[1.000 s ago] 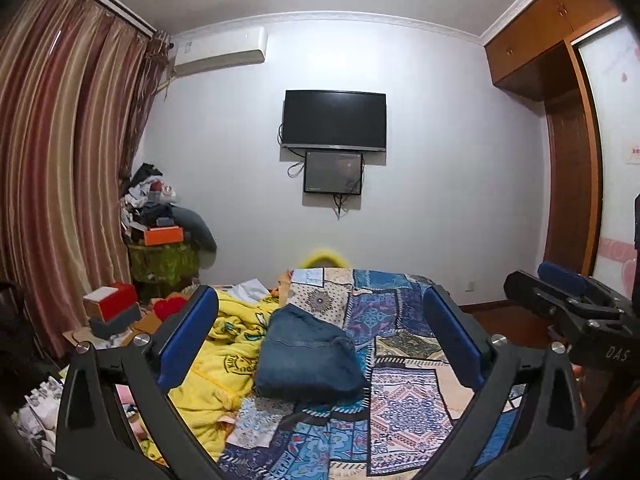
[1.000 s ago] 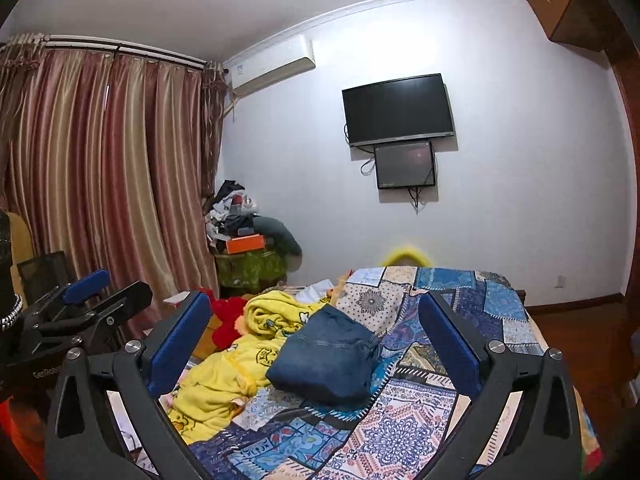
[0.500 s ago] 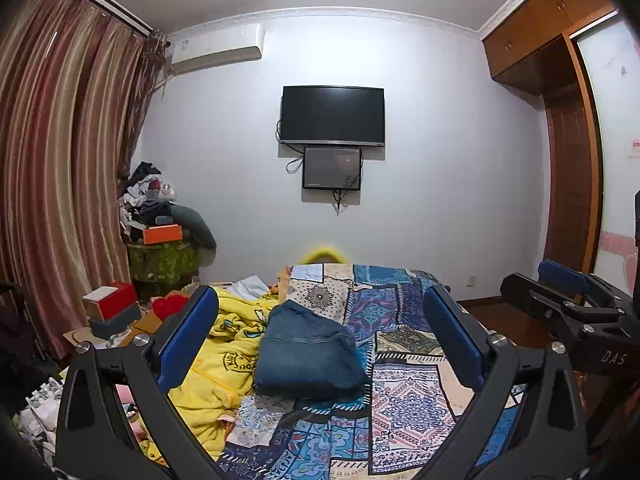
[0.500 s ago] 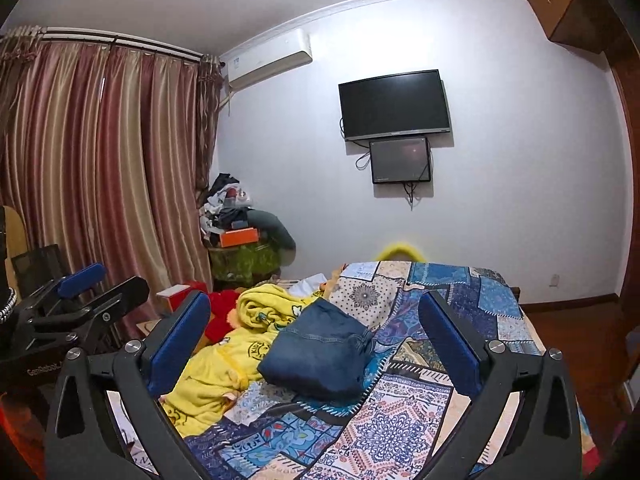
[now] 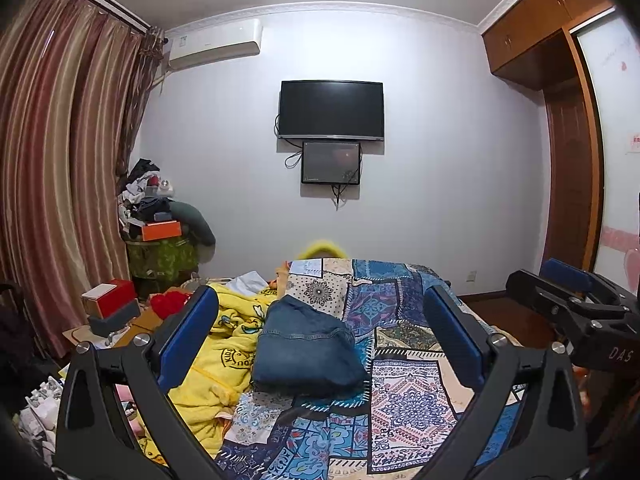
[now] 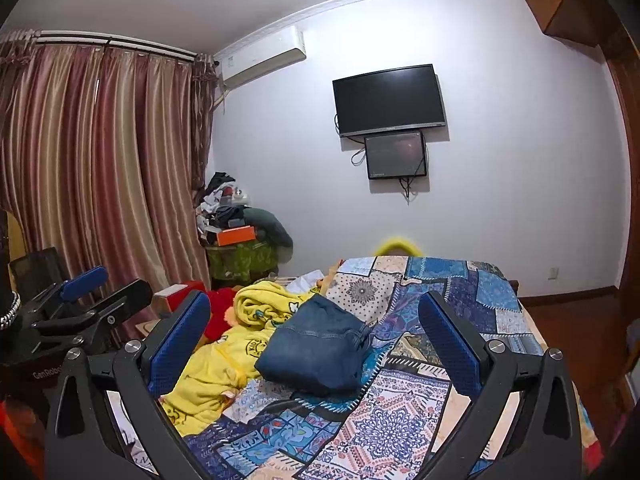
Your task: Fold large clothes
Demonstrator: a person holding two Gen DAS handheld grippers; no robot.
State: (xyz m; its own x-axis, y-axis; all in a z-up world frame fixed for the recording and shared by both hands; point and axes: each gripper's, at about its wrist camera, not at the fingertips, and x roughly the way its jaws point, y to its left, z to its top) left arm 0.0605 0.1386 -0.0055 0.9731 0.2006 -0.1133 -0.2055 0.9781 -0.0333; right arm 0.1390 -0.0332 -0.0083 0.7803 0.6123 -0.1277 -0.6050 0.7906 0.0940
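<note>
Folded denim garment [image 5: 306,350] on the patchwork bedspread [image 5: 404,400]
Left gripper [image 5: 320,344] and right gripper [image 6: 316,344] hover wide, empty; yellow blanket [image 5: 224,344] lies left.

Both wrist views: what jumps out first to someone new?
The folded blue denim garment lying mid-bed on the patchwork quilt, with a crumpled yellow blanket touching its left side. Both the left hand-held gripper and the right hand-held gripper are open and empty, above the bed. On the far wall hangs a dark TV.
</note>
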